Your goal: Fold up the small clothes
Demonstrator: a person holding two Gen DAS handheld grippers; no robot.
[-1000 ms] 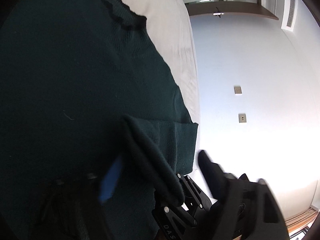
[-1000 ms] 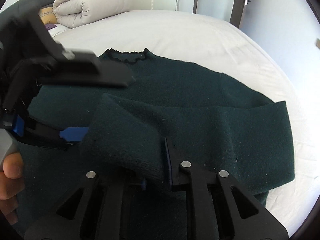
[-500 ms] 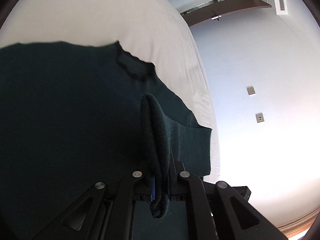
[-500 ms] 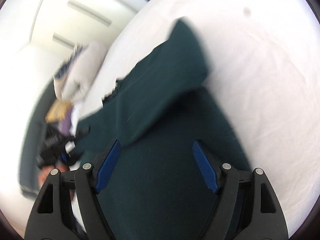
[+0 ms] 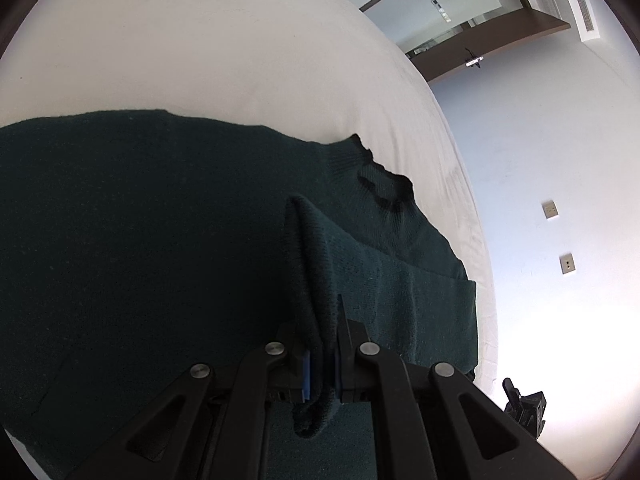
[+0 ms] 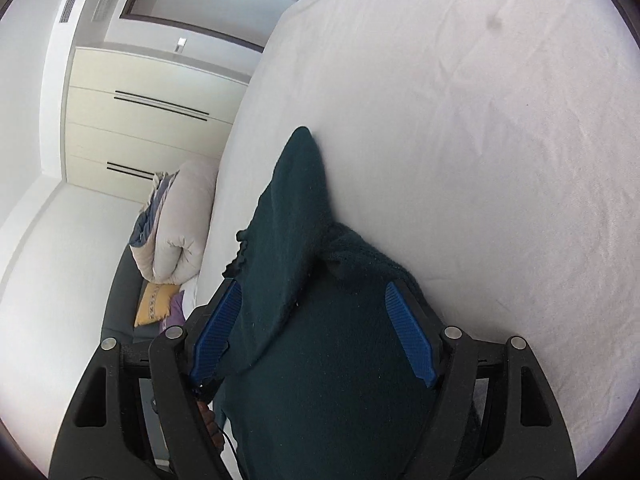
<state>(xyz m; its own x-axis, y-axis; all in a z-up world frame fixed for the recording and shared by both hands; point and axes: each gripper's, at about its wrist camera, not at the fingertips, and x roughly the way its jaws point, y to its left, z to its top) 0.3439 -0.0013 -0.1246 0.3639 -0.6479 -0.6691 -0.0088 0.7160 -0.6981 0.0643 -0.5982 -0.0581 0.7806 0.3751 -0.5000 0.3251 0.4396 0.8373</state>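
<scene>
- The dark green sweater (image 5: pixel 160 240) lay flat on the white bed (image 5: pixel 200 40).
- The left gripper (image 5: pixel 322 344) had clamped onto the folded-in sleeve (image 5: pixel 316 272).
- The right gripper (image 6: pixel 312 332) had let go a moment earlier; its jaws stood wide over the cloth.
- The sleeve fold seemed passed to the left.

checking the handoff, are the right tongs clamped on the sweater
No: in the right wrist view the right tongs stand wide apart over the dark green sweater, with neither blue pad pressing the fabric.
</scene>
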